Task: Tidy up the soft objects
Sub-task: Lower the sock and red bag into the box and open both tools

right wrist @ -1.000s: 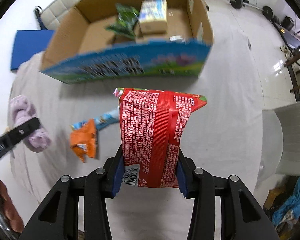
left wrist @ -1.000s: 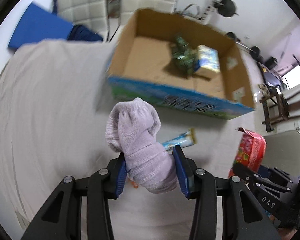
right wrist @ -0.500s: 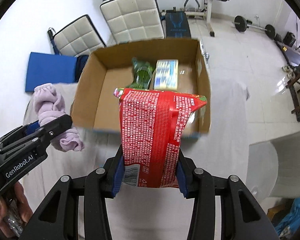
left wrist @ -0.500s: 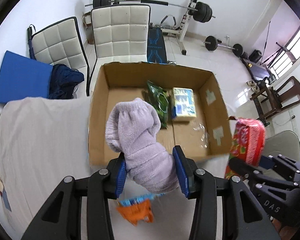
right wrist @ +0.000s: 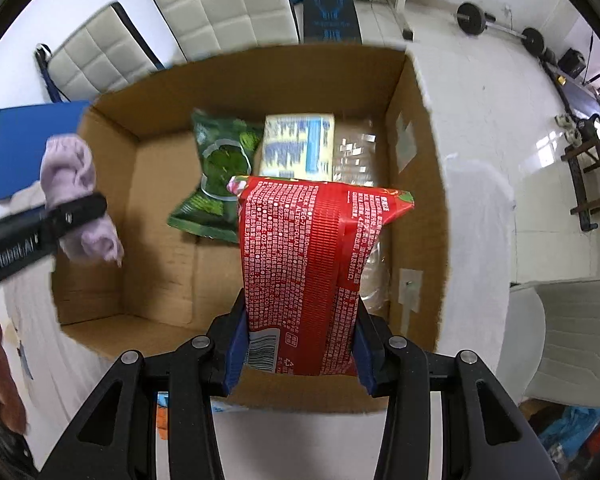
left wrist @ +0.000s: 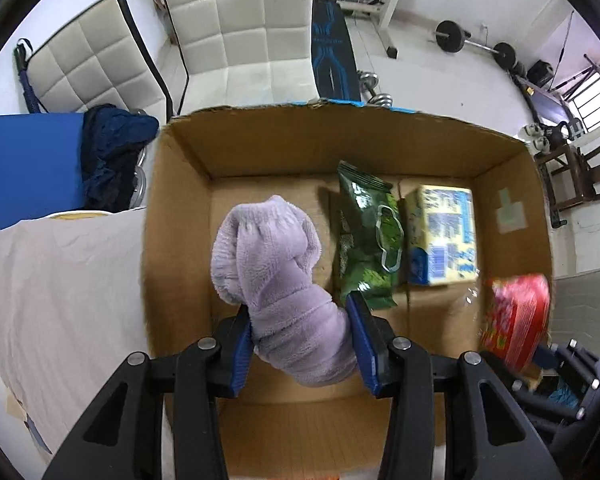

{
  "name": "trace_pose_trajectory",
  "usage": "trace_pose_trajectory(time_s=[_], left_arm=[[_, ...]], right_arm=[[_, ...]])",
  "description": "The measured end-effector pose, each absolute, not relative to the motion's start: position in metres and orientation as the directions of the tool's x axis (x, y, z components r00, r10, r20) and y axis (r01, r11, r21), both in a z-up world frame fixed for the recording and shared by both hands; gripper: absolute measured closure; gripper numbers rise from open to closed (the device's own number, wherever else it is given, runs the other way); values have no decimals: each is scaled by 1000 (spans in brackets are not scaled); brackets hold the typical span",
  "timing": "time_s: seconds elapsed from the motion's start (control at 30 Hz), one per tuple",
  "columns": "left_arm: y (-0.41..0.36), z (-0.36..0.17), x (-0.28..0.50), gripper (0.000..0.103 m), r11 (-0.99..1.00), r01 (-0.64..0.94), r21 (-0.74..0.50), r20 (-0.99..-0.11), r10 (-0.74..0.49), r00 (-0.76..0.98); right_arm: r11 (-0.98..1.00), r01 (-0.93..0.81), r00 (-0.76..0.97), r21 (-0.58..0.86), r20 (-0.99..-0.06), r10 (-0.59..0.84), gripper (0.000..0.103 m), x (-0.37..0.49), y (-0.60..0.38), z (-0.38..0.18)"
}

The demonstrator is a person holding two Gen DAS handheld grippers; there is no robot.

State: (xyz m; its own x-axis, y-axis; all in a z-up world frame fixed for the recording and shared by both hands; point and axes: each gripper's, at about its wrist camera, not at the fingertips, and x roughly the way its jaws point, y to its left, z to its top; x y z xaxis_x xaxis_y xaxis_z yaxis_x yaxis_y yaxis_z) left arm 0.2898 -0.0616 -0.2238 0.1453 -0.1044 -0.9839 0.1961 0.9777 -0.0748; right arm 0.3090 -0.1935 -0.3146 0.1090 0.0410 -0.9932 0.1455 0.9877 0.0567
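Observation:
My left gripper (left wrist: 302, 344) is shut on a rolled lilac fleece cloth (left wrist: 276, 284) and holds it over the left part of an open cardboard box (left wrist: 180, 184). My right gripper (right wrist: 296, 348) is shut on a red snack packet (right wrist: 308, 264) and holds it over the box's (right wrist: 416, 208) right part. The packet shows blurred at the right of the left wrist view (left wrist: 516, 320). The cloth and left gripper show at the left of the right wrist view (right wrist: 76, 196). In the box lie a green packet (left wrist: 368, 240) and a yellow-blue pack (left wrist: 440, 236).
The box stands on a table with a pale cloth (left wrist: 60, 288). Two white padded chairs (left wrist: 240, 28) and a blue mat (left wrist: 24, 168) are behind it. Weight equipment (left wrist: 452, 36) stands on the floor beyond. An orange wrapper edge (right wrist: 162, 416) lies by the box's near wall.
Both grippers moved forward and up from the table to above the open box, each still holding its item. The wrappers on the table dropped out of the left view.

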Motion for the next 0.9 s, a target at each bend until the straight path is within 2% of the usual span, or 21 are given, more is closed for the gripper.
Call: trace_pose_trajectory(time_s=[0.3,0.43,0.47,0.5,0.53,0.57,0.6,0.7,0.77,0.8,0.83,0.9], left_arm=[[-66,-258,329,62,978,198,-65,-992,-86,97],[-66,-261,341,55,982,185,-48,-994,-65,91],[-66,-261,342,54,983,180,-43,-994,-60,90],[-66,-260,343,54,984,175,-40,-994,-56,89],[-66,-260,344,53,984,172,-42,-995,-57,84],[-65,-260,345,49,985,169,-43,-995,-57,80],[-65,-260,345,48,985,166,-42,-995,-56,79],[-63,-257,345,41,986,164,-41,-994,-57,96],[-60,-254,345,26,988,153,-36,-993,-52,104],[-59,-253,344,23,988,149,-36,-993,-53,109],[-58,-252,343,17,989,146,-35,-992,-52,115],[-56,-248,338,14,988,149,-29,-991,-48,125]], right_arm=[[993,113,-15,41,-999,43,55,316,-190,-375],[992,120,-52,37,-998,44,54,322,-188,-387],[991,128,-59,38,-997,46,51,322,-188,-389],[990,137,-60,45,-997,54,41,323,-188,-389],[989,140,-54,51,-997,59,35,325,-188,-389],[988,142,-39,55,-997,61,27,325,-186,-386],[989,140,-32,52,-998,57,24,325,-185,-385],[989,141,-21,48,-998,51,24,326,-179,-382],[988,145,-12,52,-998,54,17,325,-179,-380],[988,146,-8,52,-999,54,13,325,-180,-379],[988,145,-4,49,-999,51,12,324,-180,-377],[988,146,9,42,-999,41,12,323,-179,-375]])
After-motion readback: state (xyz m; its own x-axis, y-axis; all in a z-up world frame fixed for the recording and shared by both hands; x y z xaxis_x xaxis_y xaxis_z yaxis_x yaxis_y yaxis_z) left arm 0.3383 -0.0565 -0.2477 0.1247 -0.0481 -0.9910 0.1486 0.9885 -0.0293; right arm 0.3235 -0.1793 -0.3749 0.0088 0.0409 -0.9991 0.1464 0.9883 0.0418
